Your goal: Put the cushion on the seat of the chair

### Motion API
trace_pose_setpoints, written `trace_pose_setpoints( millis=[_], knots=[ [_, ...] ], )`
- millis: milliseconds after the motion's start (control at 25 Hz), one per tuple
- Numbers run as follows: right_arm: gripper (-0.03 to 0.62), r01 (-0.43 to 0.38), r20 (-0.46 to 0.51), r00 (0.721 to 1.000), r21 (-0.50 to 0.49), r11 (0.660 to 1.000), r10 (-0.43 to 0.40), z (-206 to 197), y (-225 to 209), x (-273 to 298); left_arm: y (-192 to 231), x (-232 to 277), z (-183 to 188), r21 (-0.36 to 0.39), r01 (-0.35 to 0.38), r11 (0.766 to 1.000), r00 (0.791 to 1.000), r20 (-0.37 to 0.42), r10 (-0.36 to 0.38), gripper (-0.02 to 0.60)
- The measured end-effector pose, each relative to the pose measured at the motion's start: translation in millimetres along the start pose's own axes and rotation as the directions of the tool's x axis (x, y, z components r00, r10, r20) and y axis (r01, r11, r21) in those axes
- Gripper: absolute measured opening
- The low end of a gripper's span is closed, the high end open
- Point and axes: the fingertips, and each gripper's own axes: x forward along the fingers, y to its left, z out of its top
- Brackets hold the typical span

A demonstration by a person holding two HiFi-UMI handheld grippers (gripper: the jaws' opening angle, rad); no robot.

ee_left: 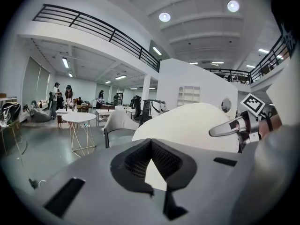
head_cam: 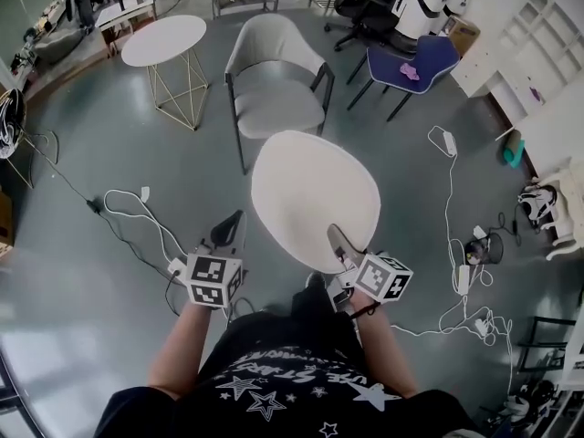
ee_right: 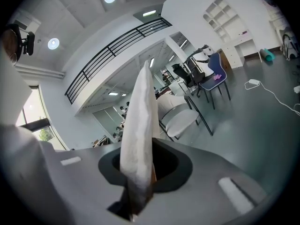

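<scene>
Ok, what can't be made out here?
Cushion near edge: left gripper view, the left gripper body hides it, so contact is unclear.
Pink thing on blue chair: head view, too small to name.
Chair: right gripper view, cushion hides its left part.

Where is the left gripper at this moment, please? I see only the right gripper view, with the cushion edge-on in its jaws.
Observer: The left gripper hangs off the cushion, just beside its left edge, jaws together and empty; the right gripper alone holds it.
Operator: Thank you. Is the chair's seat free?
Observer: Yes, the head view shows the chair just beyond the cushion, its seat bare.
Operator: What stands beside the chair?
Observer: A round white table on thin wire legs, at its left in the head view.
</scene>
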Motion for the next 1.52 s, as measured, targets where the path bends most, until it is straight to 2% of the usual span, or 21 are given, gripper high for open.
trace_pose_setpoints(
  millis=[160,320,560,760,1080,1200,1360,1520],
  knots=[
    [0.06,0.028,-0.048,0.998,0.007,1.0,-0.027,-10.4,-27.7,3.9,-4.3,18.7,-15.1,-0.006,0.0,1.0,0.999,-0.033,0.0,0.008],
    [0.06,0.047,-0.064,0.997,0.029,0.998,-0.045,0.0,-55.7,25.6,-2.7,46.7,-16.3,0.005,-0.004,1.0,0.998,-0.063,0.004,0.008],
    [0.06,0.043,-0.09,0.995,0.082,0.996,-0.035,42.4,-101.0,82.6,12.5,108.7,-0.4,0.011,-0.039,0.999,0.995,-0.095,0.04,0.009],
    [0.06,0.035,-0.151,0.988,0.068,0.997,-0.024,84.4,-127.4,131.0,27.1,160.9,16.7,-0.019,-0.072,0.997,0.99,-0.124,0.069,0.009],
    [0.061,0.004,-0.204,0.979,0.077,0.997,0.012,149.0,-170.5,199.3,42.5,240.3,43.2,-0.009,-0.113,0.994,0.982,-0.154,0.11,0.009],
    [0.061,-0.026,-0.216,0.976,0.065,0.998,0.04,165.2,-180.1,218.9,54.2,258.9,53.1,-0.004,-0.163,0.987,0.977,-0.139,0.161,0.009],
    [0.061,-0.037,-0.22,0.974,0.101,0.994,0.059,178.6,-196.9,238.1,66.8,270.9,61.2,-0.023,-0.238,0.971,0.963,-0.132,0.233,0.008],
    [0.061,-0.027,-0.227,0.972,0.133,0.991,0.056,180.2,-205.5,248.7,62.1,273.4,63.0,-0.016,-0.246,0.969,0.961,-0.131,0.242,0.008]
  ],
)
